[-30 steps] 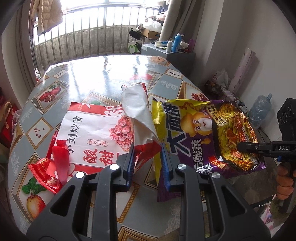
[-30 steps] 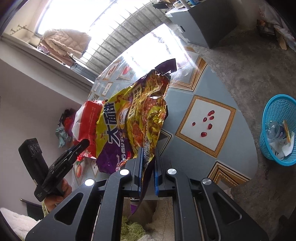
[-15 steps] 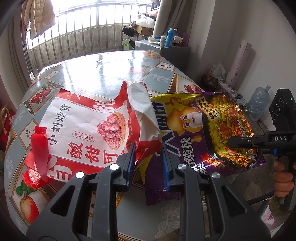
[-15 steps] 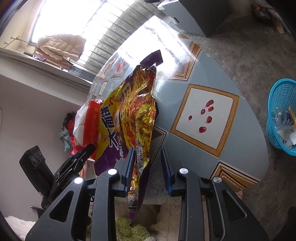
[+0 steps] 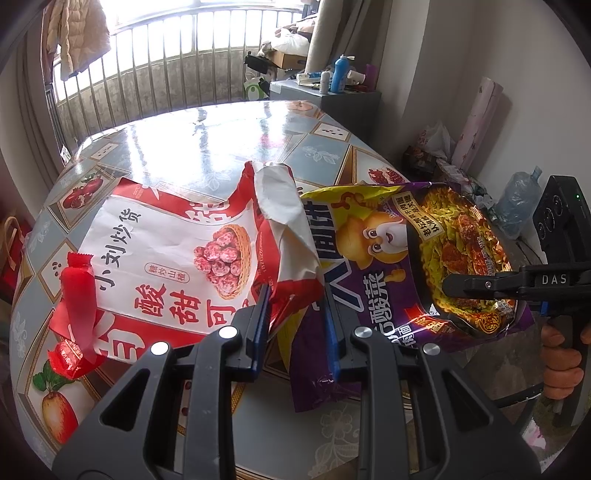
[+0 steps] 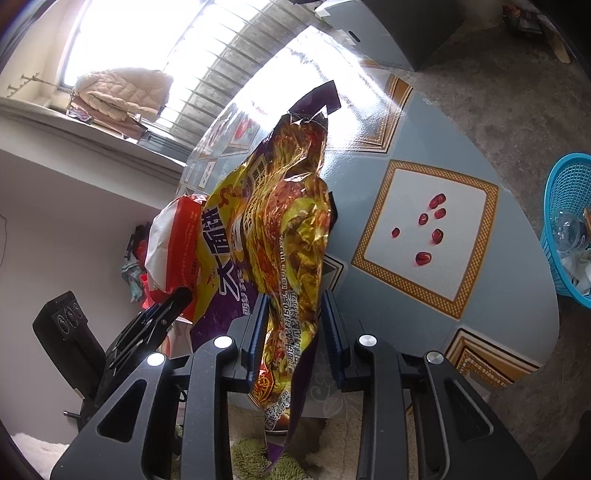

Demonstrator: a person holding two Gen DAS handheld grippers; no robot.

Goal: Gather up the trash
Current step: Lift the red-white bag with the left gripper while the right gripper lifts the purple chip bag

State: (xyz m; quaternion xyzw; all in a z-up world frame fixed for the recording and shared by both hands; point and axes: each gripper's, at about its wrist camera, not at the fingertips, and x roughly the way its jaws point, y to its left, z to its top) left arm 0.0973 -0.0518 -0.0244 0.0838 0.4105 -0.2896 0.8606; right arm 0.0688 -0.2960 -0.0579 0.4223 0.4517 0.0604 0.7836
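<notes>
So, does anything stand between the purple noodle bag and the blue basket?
Nothing visible: only bare table and floor separate the blue basket from the purple noodle bag; the right gripper has its jaws closing around it.

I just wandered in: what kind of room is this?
Probably a lived-in home by a balcony: a round table with a fruit-print cover, a padded jacket hung at the window railing, and a blue waste basket on the floor.

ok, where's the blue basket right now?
Right wrist view, far right edge: the blue basket sits on the floor beside the table, already holding trash.
</notes>
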